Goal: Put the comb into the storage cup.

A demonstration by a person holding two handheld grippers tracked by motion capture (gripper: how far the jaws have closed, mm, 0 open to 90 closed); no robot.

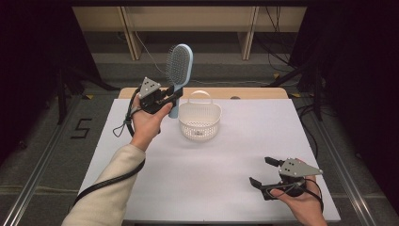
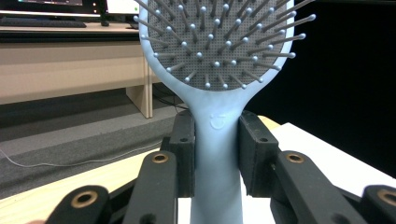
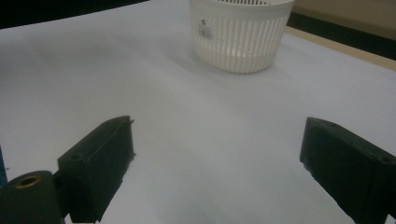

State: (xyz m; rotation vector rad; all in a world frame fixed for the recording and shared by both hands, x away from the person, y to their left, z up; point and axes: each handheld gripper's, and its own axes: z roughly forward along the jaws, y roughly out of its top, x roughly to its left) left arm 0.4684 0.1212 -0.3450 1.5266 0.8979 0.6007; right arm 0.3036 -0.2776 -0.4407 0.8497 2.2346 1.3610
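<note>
Right gripper, nearest the high camera at roughly 5 o'clock on the white surface, rests low with its jaws spread wide and nothing between them. Its own view confirms bare sheet between the two black jaws, with the basket ahead at about 1 o'clock.

Left gripper, at roughly 11 o'clock on the surface, is raised and pinching the light blue hairbrush by the neck of its handle. In the left gripper view both pads bear on either side of the handle, just below the bristle head.

Hairbrush: long axis close to upright, head up, handle end hanging down beside the basket's near-left rim. Bristles face the left gripper's camera.

White slotted basket: standing upright just to the right of the held brush, at about 4 o'clock from the left gripper, handle loop on its far side. It appears empty.

Deciding relation: the brush is just beside the basket, not over its opening; a short shift toward 3 o'clock would, in my judgement, bring it above the rim. The left hand is much the nearer; the right is well apart.

Markings: a small embossed mark on the brush neck, unreadable; a small sticker on the basket wall, print too fine to read; a "5" on the floor at 9 o'clock.
</note>
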